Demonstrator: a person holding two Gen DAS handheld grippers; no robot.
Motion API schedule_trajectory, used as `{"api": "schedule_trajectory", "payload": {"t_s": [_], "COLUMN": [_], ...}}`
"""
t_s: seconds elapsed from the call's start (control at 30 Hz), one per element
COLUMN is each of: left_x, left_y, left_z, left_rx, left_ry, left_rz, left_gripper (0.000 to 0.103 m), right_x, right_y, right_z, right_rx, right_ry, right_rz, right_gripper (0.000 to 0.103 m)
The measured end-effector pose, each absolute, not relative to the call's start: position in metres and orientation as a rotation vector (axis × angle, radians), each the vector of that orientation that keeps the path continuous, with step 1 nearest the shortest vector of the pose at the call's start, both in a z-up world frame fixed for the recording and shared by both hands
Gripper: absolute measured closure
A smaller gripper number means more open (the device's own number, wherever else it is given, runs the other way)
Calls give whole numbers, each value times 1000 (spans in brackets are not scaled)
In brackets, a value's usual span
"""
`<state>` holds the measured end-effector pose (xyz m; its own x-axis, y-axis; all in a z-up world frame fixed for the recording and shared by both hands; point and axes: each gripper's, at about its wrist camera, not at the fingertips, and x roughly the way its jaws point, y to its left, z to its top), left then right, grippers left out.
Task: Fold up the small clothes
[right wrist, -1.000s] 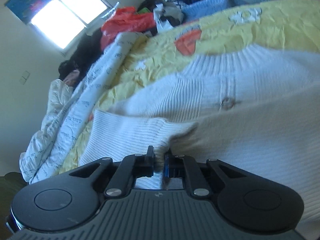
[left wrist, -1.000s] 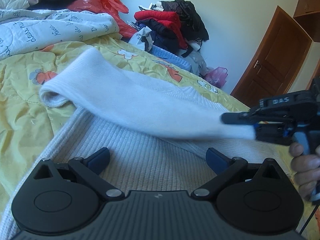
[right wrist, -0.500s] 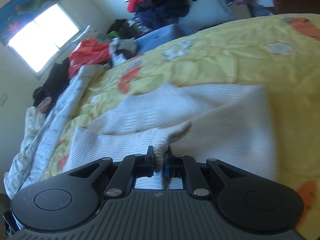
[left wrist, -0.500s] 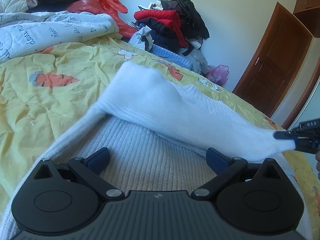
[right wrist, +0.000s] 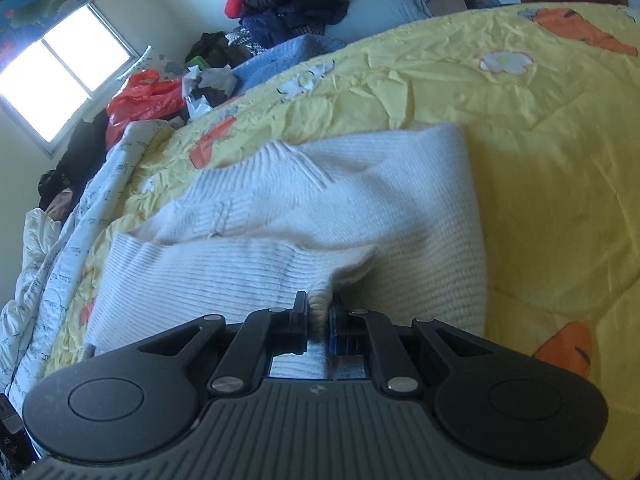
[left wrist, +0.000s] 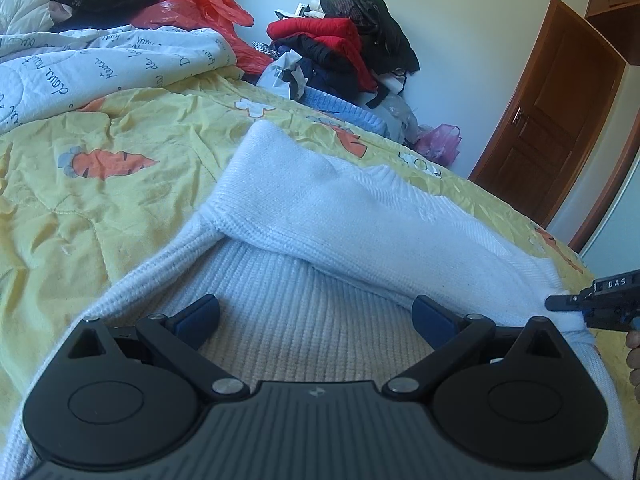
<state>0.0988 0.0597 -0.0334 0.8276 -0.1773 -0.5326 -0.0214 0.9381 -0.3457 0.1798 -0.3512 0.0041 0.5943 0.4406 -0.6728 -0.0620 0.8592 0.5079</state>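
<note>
Right gripper [right wrist: 319, 312] down-tilted — pinching sweater [right wrist: 248, 276]

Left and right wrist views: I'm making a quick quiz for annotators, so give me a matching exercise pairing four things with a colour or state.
Things:
1. left gripper
2. right gripper
3. bedspread
4. door

States or colours:
A. brown wood
B. shut on the white sweater's sleeve cuff
C. jaws open, nothing between them
D. yellow with carrot print

Pairs: 1-C, 2-B, 3-D, 4-A
</note>
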Motion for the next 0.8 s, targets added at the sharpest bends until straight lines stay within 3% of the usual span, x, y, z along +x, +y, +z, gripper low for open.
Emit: {"api": "schedule_trajectory", "payload": {"t_s": [0.17, 0.2, 0.27, 0.4, 0.5, 0.6, 0.7, 0.73, 0.8], "left_x": [99, 99, 99, 99, 99, 97, 104, 109, 123], "left_y": [59, 59, 59, 59, 51, 26, 1, -8, -24], "left_z": [-33, -33, -33, -33, -25, -6, 3, 2, -9], "left_rx": [-347, -346, -346, -340, -278, -140, -25, 16, 98], "left_ry": [594, 594, 594, 595, 604, 545, 500, 508, 571], "left_rz": [-84, -84, -83, -80, -34, -37, -81, -93, -118], "left_gripper": [0, 0, 0, 0, 0, 0, 0, 0, 0], "right_x": [176, 175, 171, 140, 111, 94, 95, 99, 105], "right_y": [-354, -353, -349, -338, -312, -273, -253, -251, -250], "right_z": [-4, -5, -5, 16, 33, 38, 23, 14, 0], "right_rx": [488, 480, 459, 388, 291, 138, 69, 79, 112], "right_ry": [880, 873, 850, 673, 570, 558, 619, 655, 712], "right_rz": [294, 284, 258, 98, 158, 201, 193, 167, 123], "right_gripper": [93, 86, 86, 68, 67, 56, 53, 52, 42]}}
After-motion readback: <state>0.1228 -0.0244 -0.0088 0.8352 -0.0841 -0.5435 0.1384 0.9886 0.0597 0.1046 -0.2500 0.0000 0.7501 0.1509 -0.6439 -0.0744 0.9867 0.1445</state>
